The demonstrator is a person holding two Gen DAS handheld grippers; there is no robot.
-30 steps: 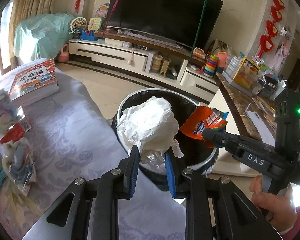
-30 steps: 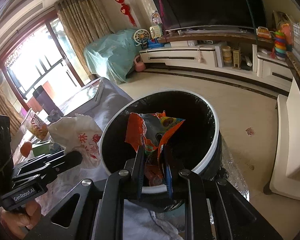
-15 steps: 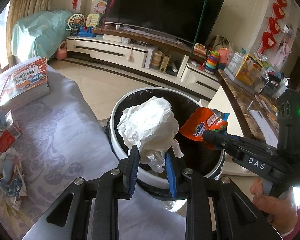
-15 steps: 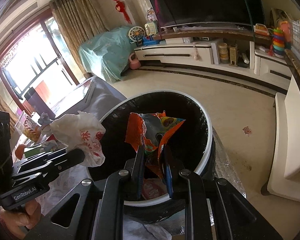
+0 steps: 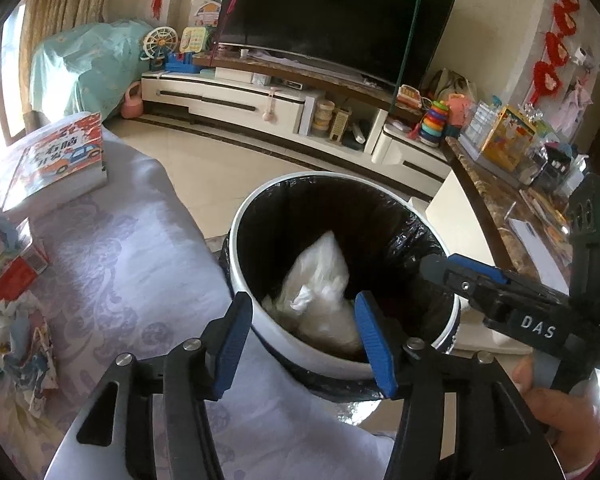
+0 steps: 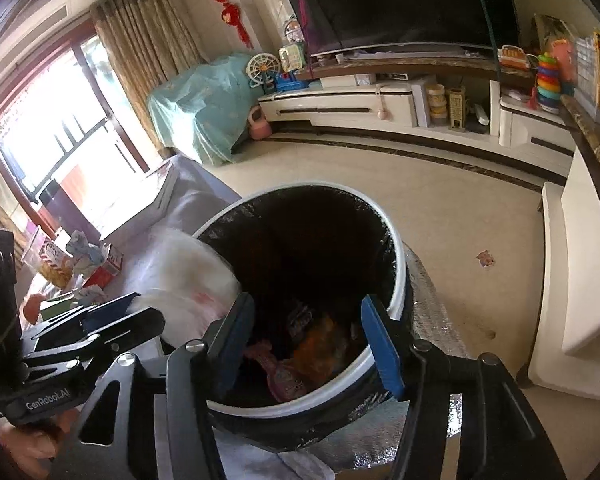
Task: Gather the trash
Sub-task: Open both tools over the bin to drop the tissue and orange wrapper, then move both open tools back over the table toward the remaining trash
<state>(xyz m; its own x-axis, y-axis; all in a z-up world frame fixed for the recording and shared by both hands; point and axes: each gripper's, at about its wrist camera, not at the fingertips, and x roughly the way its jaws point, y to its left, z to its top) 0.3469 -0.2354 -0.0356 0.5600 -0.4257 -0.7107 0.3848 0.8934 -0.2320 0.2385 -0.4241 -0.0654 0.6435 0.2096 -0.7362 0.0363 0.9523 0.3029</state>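
A white bin with a black liner (image 5: 260,336) (image 6: 396,264) stands beside the cloth-covered table. My left gripper (image 5: 300,334) is open and empty over the bin's near rim. A blurred white crumpled plastic bag (image 5: 320,280) is falling inside the bin; it also shows blurred at the rim in the right wrist view (image 6: 192,276). My right gripper (image 6: 306,338) is open and empty above the bin. The orange snack wrapper (image 6: 320,344) lies at the bottom with a pink wrapper (image 6: 280,376). The right gripper also shows in the left wrist view (image 5: 452,270).
More trash (image 5: 16,320) and a red packet (image 5: 12,276) lie on the lavender tablecloth (image 5: 120,260) at left, with a book (image 5: 56,160) behind. A TV cabinet (image 5: 260,100) and tiled floor (image 6: 440,200) lie beyond. A white bench (image 6: 572,280) stands at right.
Both grippers opened. The white bag dropped from my left gripper into the bin. The orange wrapper dropped from my right gripper to the bin's bottom.
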